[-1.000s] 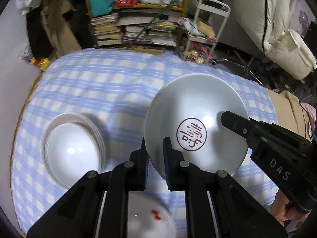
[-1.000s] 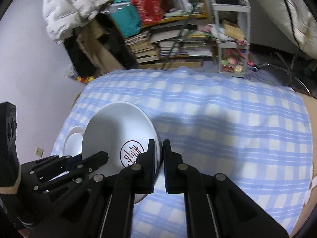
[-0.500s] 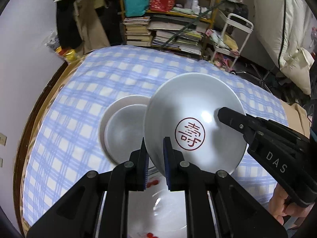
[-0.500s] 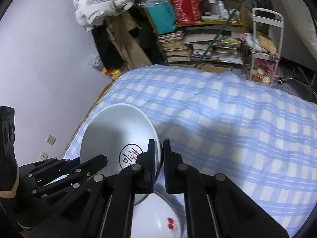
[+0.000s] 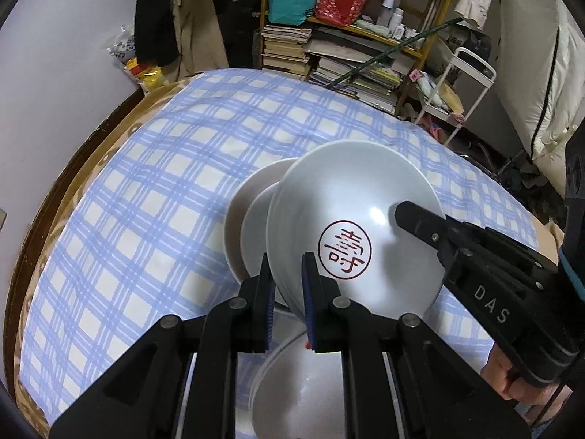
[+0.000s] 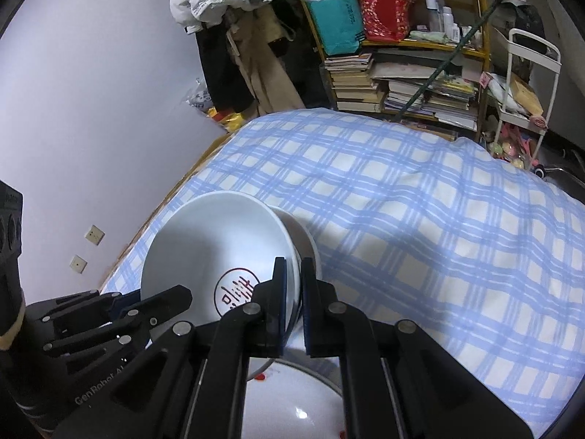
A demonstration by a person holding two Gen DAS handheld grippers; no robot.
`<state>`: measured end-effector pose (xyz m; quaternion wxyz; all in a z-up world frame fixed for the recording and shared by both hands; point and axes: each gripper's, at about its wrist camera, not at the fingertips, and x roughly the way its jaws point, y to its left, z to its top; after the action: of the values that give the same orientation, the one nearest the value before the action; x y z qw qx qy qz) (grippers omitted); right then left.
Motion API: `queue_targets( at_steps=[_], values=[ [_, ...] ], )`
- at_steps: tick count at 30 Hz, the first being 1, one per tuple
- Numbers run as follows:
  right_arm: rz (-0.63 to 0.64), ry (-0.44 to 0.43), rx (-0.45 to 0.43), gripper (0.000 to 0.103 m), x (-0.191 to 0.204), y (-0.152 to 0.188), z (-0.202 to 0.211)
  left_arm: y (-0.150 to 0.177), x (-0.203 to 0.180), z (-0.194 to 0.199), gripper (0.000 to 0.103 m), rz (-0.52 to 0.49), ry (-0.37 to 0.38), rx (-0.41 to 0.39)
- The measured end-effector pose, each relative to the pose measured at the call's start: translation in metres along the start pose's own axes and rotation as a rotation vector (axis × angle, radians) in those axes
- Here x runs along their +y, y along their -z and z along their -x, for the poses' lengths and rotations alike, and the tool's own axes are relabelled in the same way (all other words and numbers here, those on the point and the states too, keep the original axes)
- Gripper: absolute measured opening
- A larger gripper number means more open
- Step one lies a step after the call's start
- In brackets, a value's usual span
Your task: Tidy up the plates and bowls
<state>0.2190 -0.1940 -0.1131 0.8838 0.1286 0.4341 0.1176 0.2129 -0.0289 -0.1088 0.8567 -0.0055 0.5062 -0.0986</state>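
A large white bowl with a round red seal mark inside is held tilted above the table by both grippers. My left gripper is shut on its near rim. My right gripper is shut on the opposite rim, and in the left wrist view it reaches in from the right. The bowl hangs over a stack of white plates and hides most of it. A white dish with small red marks lies just below the grippers.
The round table wears a blue check cloth with a brown wooden rim at the left. Behind it stand a shelf of books and bags, a white trolley and hanging clothes. A bare wall lies to the left.
Both grippers have carried the bowl leftwards across the table. The plate stack, once off to the left, now sits right behind and under the bowl. Both grips are unchanged.
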Motion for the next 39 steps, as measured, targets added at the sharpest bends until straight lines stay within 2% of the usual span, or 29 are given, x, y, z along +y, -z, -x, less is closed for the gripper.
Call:
queue_targets(
  at_steps=[10, 16, 24, 39],
  values=[
    [0.120, 0.024, 0.010, 0.009, 0.019, 0.002, -0.033, 0.003, 0.024, -0.033, 0.014, 0.047, 0.001, 0.064],
    [0.137, 0.025, 0.034, 0.009, 0.017, 0.007, -0.047, 0.003, 0.026, -0.040, 0.014, 0.037, -0.022, 0.055],
    [0.177, 0.028, -0.001, 0.010, 0.018, 0.011, -0.047, 0.000, 0.032, -0.044, 0.014, 0.066, -0.002, 0.057],
    [0.256, 0.086, -0.034, 0.015, 0.032, 0.019, -0.044, 0.001, 0.031, -0.040, 0.014, 0.068, -0.019, 0.046]
  ],
)
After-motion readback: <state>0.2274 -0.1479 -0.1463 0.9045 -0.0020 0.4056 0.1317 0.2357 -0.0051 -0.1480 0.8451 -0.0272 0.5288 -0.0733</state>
